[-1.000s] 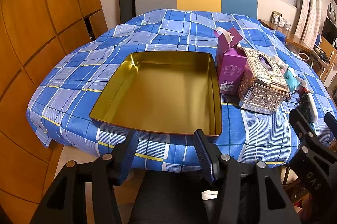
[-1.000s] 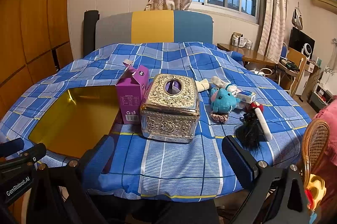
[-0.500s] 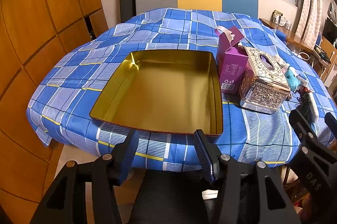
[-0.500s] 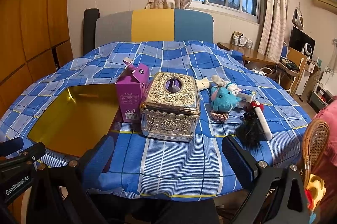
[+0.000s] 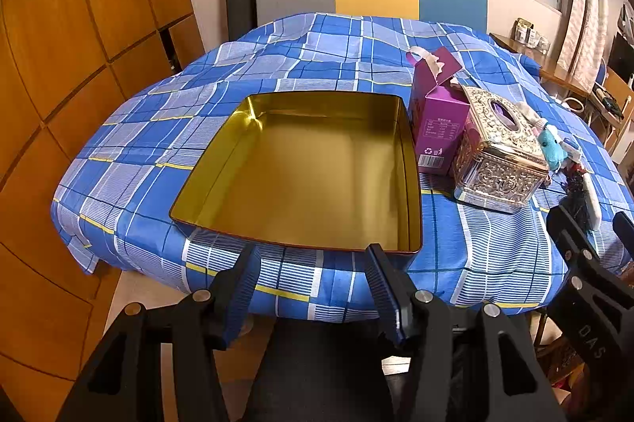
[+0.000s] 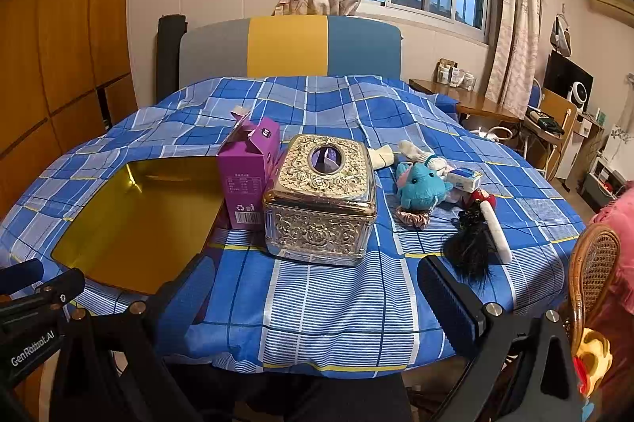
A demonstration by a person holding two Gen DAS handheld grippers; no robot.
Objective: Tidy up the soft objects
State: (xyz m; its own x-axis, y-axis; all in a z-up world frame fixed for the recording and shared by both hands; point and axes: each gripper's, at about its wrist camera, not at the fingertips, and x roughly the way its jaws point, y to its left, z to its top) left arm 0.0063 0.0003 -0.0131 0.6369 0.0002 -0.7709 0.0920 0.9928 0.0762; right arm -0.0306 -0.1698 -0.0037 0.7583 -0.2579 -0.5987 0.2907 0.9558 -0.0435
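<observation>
An empty gold tin tray (image 5: 412, 184) (image 6: 71, 239) lies on the blue plaid table. Right of the tissue box lie soft things: a blue plush elephant (image 6: 422, 184) (image 5: 552, 148), a pink scrunchie (image 6: 414, 218), a white sock (image 6: 416, 150), a black tassel (image 6: 471, 247) and a red and white toy (image 6: 491, 220). My left gripper (image 5: 313, 283) is open and empty before the tray's near edge. My right gripper (image 6: 313, 299) is open wide and empty, at the table's front edge below the tissue box.
A purple carton (image 6: 247, 176) (image 5: 436, 128) and an ornate silver tissue box (image 6: 321, 200) (image 5: 499, 164) stand between the tray and the soft things. A small white packet (image 6: 463, 179) lies by the elephant. A wicker chair (image 6: 594, 263) stands at the right.
Both views have shifted slightly, with the table a little lower and closer in the left wrist view. Nothing on the table has moved. Both grippers stay open.
</observation>
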